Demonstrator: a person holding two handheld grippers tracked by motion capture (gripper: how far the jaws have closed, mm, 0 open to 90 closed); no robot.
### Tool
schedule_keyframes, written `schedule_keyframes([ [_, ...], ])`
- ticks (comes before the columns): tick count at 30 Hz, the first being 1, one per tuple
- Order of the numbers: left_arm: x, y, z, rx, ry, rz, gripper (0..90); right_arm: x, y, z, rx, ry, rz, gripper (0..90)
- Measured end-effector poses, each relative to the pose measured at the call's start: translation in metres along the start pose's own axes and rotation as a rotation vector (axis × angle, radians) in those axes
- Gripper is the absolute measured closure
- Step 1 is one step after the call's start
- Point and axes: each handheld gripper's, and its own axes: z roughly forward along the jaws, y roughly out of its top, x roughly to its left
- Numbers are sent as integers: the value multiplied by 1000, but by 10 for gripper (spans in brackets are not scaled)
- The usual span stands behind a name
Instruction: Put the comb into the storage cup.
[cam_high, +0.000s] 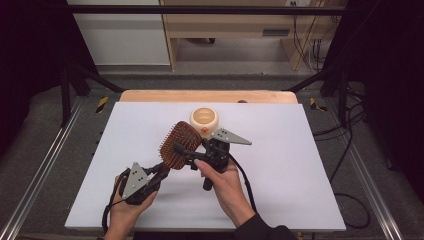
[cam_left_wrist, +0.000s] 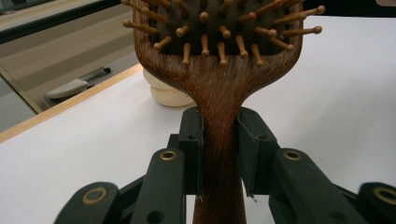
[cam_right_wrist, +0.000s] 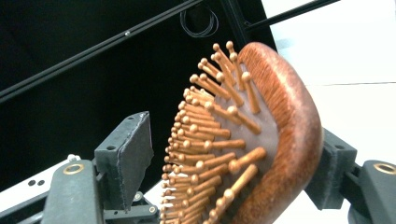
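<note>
Left tongs (cam_left_wrist: 219, 140) clamped on hairbrush (cam_high: 179, 145) handle, right tongs (cam_right_wrist: 233, 172) agape around its head, above white tabletop (cam_high: 300, 165).

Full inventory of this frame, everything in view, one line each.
hairbrush: 1, brown wood with pegs, held above the table centre, handle toward the person
bowl: 1, cream, on the table just behind the brush head
table: 1, white top with a wood back edge
shelf unit: 1, light wood, on the floor beyond the table
cables: several, black, on the floor at right
left gripper: 1, black, shut on the brush handle
right gripper: 1, black, jaws astride the brush head, one pad clear of the pegs
hands: 2, at the table's near edge, one per gripper
</note>
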Motion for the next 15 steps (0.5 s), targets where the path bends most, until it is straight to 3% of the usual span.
schedule_keyframes([
  [15,0,0,0,-12,1,8,726,-3,1,1,-10,17,31,385],
])
